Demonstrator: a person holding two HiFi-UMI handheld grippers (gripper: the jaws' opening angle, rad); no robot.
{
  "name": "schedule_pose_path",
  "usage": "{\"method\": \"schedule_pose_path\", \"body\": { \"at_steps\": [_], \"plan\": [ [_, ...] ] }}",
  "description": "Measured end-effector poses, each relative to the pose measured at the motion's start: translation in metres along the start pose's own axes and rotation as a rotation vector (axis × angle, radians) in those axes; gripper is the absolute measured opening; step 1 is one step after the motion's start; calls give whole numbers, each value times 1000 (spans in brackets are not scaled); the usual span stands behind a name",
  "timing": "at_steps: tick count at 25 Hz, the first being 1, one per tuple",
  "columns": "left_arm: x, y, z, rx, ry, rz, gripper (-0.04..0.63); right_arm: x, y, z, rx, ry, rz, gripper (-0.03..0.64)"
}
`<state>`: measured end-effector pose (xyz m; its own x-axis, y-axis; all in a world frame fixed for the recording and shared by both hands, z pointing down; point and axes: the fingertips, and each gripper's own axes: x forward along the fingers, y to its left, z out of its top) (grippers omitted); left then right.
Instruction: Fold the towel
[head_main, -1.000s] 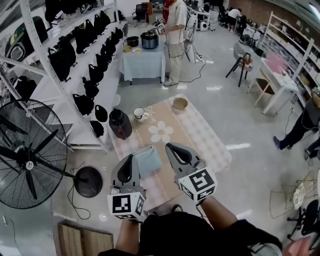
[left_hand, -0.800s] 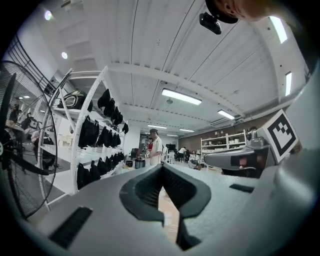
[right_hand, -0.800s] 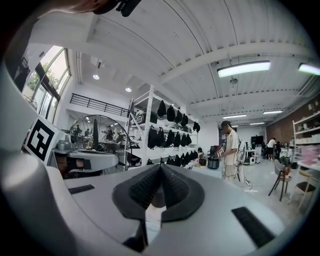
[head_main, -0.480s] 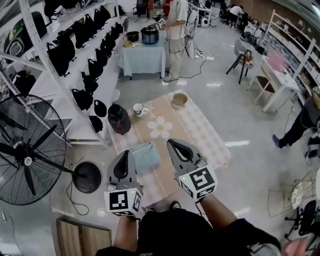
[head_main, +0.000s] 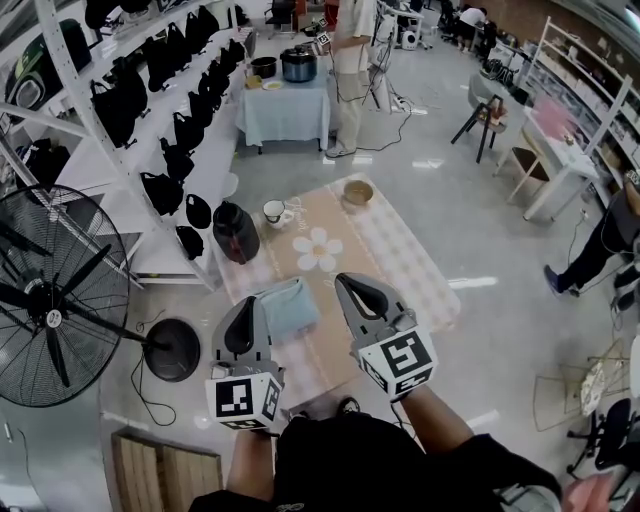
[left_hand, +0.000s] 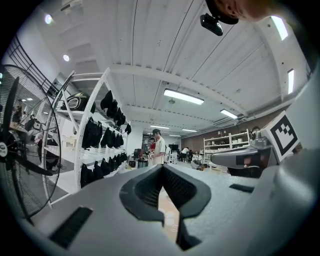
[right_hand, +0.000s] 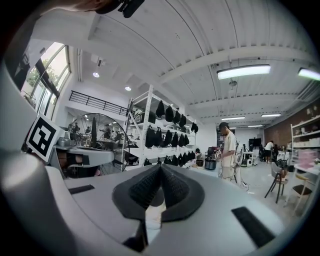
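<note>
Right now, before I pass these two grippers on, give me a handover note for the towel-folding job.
Left gripper: shut, empty, held level above the near edge of the table.
Right gripper: shut, empty, level, beside the left one.
Light blue cloth towel: lies as a compact rectangle on the beige checked tablecloth, between the two grippers in the head view; neither grips it.
Done: the towel looks compact, but I cannot tell how many folds it has.
Left: probably check the folds, then open a gripper, take an edge and finish folding.
</note>
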<state>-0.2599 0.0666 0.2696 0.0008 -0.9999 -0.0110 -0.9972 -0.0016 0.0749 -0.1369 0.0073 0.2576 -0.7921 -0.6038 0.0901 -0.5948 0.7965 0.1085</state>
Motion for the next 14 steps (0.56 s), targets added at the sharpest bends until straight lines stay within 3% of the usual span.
{"method": "schedule_pose_path", "body": {
  "at_steps": [14],
  "plan": [
    [-4, -2, -1, -1, 4, -5, 5, -4, 1, 0, 6, -5, -2, 0]
  ]
}}
